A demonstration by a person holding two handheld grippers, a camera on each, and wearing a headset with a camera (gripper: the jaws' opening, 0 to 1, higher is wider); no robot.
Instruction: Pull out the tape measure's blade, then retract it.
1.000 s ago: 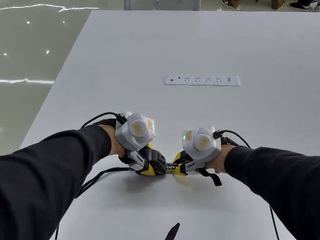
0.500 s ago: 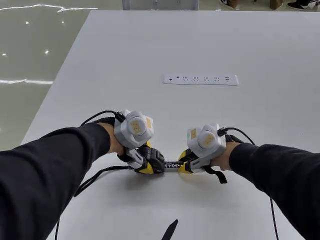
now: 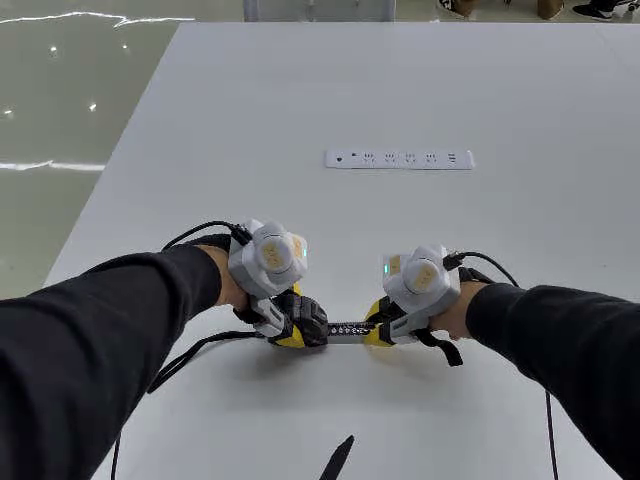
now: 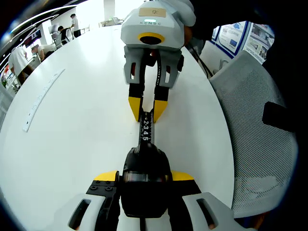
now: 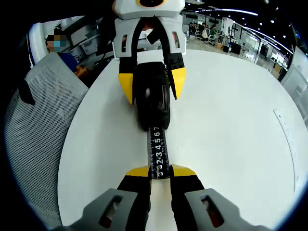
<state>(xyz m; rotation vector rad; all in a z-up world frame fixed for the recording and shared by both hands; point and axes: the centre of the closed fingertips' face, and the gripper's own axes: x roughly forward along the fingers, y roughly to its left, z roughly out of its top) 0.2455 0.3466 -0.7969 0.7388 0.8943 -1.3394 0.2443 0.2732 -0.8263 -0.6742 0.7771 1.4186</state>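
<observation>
The right gripper (image 3: 374,334) has slid farther right, lengthening the blade (image 3: 346,328) (pinched at its tip); the left gripper (image 3: 288,335) clamps the tape measure's case (image 3: 308,320) as anchor.

A wide white table (image 3: 420,80) stands on a glossy grey-green floor (image 3: 60,120) that mirrors the ceiling lights. A white power strip (image 3: 399,159) lies flat on it. A grey mesh chair (image 4: 255,144) sits just beside the table's edge. Beyond is what looks like an open office, with strip lights (image 5: 240,10) overhead and people (image 4: 19,55) farther off.
</observation>
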